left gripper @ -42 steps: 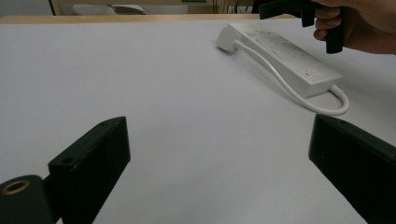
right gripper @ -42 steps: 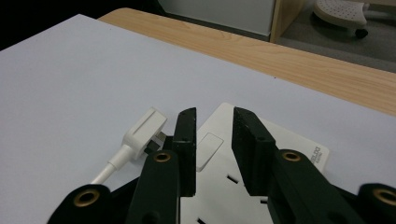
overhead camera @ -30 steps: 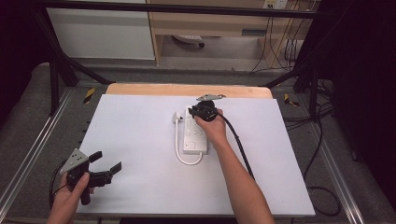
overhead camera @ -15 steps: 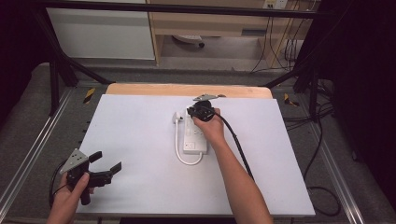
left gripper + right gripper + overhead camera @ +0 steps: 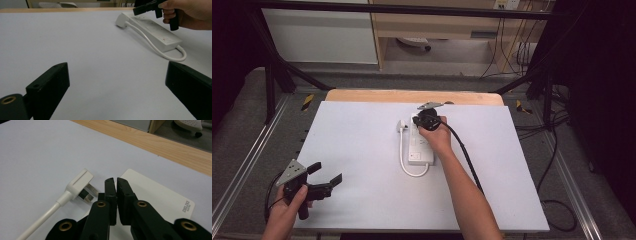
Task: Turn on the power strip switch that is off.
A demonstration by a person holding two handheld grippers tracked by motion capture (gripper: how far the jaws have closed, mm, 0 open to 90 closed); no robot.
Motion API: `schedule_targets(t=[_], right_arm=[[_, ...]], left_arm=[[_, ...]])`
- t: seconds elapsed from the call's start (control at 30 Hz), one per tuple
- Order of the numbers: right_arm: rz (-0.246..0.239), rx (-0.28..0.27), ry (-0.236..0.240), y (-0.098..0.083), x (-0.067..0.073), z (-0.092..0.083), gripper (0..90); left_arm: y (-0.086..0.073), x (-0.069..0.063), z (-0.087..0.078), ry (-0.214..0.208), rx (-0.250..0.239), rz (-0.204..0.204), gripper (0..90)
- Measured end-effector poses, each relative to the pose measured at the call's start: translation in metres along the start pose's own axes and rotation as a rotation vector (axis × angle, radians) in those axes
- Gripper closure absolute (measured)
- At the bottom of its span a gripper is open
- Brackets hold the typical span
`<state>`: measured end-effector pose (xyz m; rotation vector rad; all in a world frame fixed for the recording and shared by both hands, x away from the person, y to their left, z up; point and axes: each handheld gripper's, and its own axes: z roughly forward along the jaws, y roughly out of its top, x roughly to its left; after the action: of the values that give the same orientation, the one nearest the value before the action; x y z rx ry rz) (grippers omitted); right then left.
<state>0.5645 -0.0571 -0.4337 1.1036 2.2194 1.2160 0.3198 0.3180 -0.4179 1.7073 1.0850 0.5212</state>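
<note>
A white power strip [image 5: 421, 150] lies in the middle of the white table [image 5: 362, 150], its cable [image 5: 404, 160] looped back along its left side. The white plug [image 5: 401, 126] rests on the table beside the strip's far end. My right gripper [image 5: 419, 121] hovers over that far end. In the right gripper view its jaws [image 5: 116, 180] have just been closing and now stand shut with nothing between them, just above the strip [image 5: 160, 195] and right of the plug [image 5: 78, 182]. My left gripper [image 5: 327, 173] stands open and empty at the near left corner, well away from the strip [image 5: 160, 31].
A bare wooden strip [image 5: 412, 96] runs along the table's far edge. The right gripper's black cable [image 5: 467, 160] trails over the table beside the forearm. Metal frame rails [image 5: 242, 170] flank both sides.
</note>
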Motion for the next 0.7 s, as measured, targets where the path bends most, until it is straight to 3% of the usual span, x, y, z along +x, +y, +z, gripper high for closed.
schedule_targets(t=[0.7], right_arm=[[-0.002,0.008,0.007,-0.0037,0.0016,0.0034,90.0]], left_arm=[[-0.0001,0.0,0.0001,0.0,0.0,-0.001,5.4]])
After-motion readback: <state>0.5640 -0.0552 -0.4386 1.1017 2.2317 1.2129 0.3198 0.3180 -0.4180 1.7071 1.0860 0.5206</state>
